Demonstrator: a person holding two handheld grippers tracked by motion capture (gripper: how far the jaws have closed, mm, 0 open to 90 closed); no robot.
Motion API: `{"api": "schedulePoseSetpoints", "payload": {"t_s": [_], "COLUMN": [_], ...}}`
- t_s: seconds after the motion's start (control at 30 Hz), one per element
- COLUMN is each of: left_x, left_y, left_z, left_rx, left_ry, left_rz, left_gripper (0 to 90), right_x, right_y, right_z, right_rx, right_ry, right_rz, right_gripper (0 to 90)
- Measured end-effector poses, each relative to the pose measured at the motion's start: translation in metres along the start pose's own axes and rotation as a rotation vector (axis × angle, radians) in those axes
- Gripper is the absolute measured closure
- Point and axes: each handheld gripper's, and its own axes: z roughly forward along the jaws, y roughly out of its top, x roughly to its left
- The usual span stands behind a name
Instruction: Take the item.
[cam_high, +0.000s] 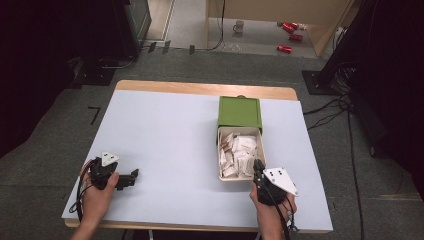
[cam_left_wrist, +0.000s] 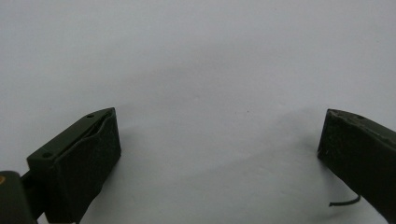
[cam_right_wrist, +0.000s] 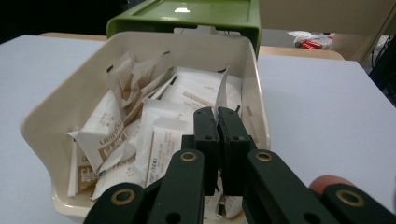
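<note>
Cream drawer (cam_high: 220, 176) pulled out of green box (cam_high: 239, 111), centre-right of high view, full of sachets (cam_right_wrist: 159, 135). Right gripper (cam_right_wrist: 217, 116) clenched at drawer's near rim, apparently empty-jawed. Left gripper (cam_high: 131, 177) released, lower left, over bare table (cam_high: 165, 135). Judgement: drawer opened; sachets not yet picked.

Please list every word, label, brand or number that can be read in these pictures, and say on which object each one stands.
Brown print on the white packets in the cream drawer: lines of lettering show, but too blurred to read as words.
Red cans on the floor beyond the table: too small to read any label.
Green box: no text visible.
Left gripper and right gripper: no markings visible.
So no text here can be quoted with confidence.
</note>
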Motion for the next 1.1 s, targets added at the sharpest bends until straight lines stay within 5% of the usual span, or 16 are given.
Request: {"api": "schedulePoseSetpoints", "payload": {"t_s": [0.37,1.1], "left_x": [0.000,0.000], "left_y": [0.000,0.000], "left_z": [0.000,0.000], "left_rx": [0.000,0.000], "left_ry": [0.000,0.000], "left_rz": [-0.001,-0.001], "left_gripper": [0.0,0.0], "right_x": [0.007,0.048], "right_y": [0.016,0.054], "right_z": [0.001,0.015], "right_rx": [-0.027,-0.093], "right_ry": [0.035,0.111], "right_rz": [0.006,-0.031], "right_gripper": [88.9,89.0]}}
